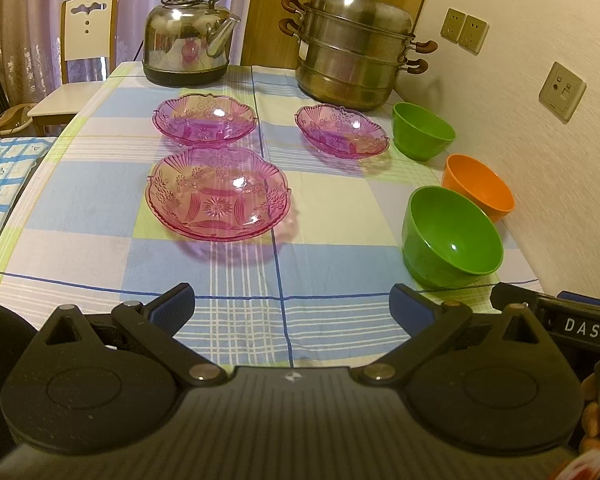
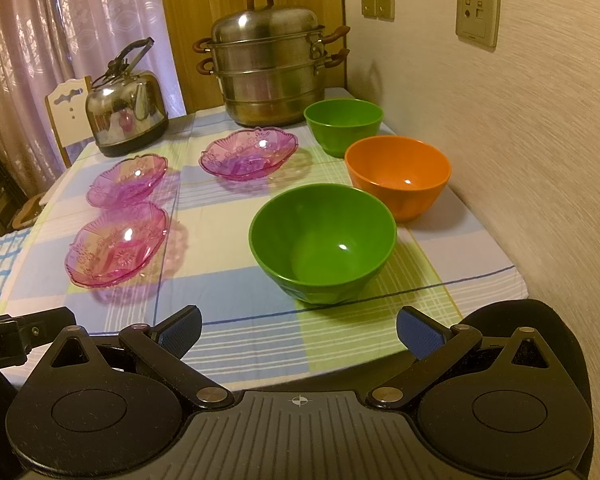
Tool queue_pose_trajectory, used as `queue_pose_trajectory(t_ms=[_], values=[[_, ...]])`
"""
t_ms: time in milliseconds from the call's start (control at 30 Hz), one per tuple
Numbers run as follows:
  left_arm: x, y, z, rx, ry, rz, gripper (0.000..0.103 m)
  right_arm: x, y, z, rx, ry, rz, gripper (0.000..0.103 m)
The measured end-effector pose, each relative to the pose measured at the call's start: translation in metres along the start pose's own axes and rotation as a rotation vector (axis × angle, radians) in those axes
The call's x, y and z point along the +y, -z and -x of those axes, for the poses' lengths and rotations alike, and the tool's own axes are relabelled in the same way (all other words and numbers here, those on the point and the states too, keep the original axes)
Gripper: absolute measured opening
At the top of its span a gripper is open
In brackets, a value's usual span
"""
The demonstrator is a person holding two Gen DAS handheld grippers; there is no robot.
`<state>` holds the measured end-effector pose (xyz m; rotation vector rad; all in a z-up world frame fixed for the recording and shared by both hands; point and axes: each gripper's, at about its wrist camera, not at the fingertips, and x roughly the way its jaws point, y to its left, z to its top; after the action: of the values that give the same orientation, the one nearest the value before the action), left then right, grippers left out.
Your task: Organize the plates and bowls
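Nothing gathered yet. Left gripper (image 1: 291,307) and right gripper (image 2: 298,328) hover at bench (image 2: 236,344) edge, jaws spread, empty. Pink plates (image 1: 218,196) left, bowls (image 2: 322,242) right, all separate. Likely next: stack bowls, nearest first.

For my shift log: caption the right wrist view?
Open right gripper faces near green bowl, orange bowl, three pink plates untouched.
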<state>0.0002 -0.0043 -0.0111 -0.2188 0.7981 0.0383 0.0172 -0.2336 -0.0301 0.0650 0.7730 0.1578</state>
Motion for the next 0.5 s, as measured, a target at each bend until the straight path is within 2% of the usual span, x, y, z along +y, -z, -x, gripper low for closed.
queue_pose_trajectory(t_ms=[500], values=[[-0.0013, 0.0009, -0.0002, 0.001, 0.003, 0.001, 0.103, 0.0001, 0.0002, 0.0003, 0.001, 0.001, -0.001, 0.103]])
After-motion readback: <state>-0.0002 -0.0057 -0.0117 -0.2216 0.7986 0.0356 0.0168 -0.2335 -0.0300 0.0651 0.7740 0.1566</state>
